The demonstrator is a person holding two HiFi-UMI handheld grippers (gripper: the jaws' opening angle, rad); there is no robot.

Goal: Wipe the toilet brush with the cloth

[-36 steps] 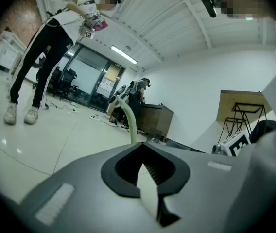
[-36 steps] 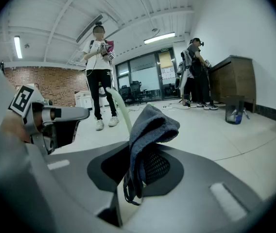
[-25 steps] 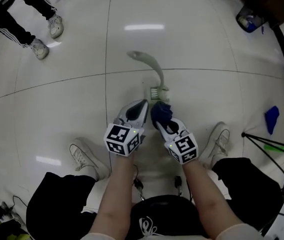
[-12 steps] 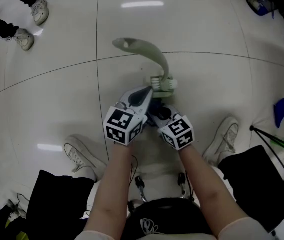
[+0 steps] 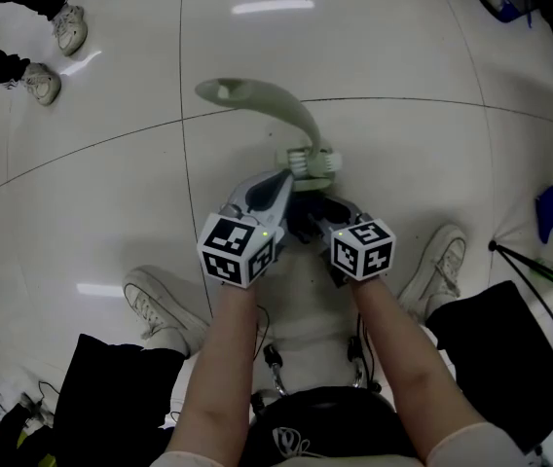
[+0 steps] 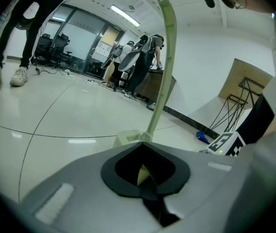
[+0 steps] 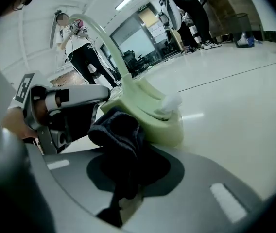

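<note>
— since our left gripper [image 5: 278, 183] has its jaws clamped shut on the base of the toilet brush [image 5: 294, 113], where should the cloth [image 7: 120, 130] go?
— against the pale green head, just right of that clamp. our right gripper [image 7: 123, 191] has its jaws pinched on a fold of the dark cloth, and the bunched end touches the near side of the brush head.
— and the brush itself?
— its head sits near us, low over the tiled floor [image 5: 101, 173]. the curved handle rises and leans away to the far left. we cannot tell whether the head rests on the floor.
— so how do we wipe it well?
— we judge short strokes best, pressing the bunch along the head and then up the neck. the left grip should be firm so the brush cannot twist.
— any risk?
— only a small wad sticks out past the jaws, so we should lead with the cloth. otherwise the grey jaw tips would scrape the plastic.
</note>
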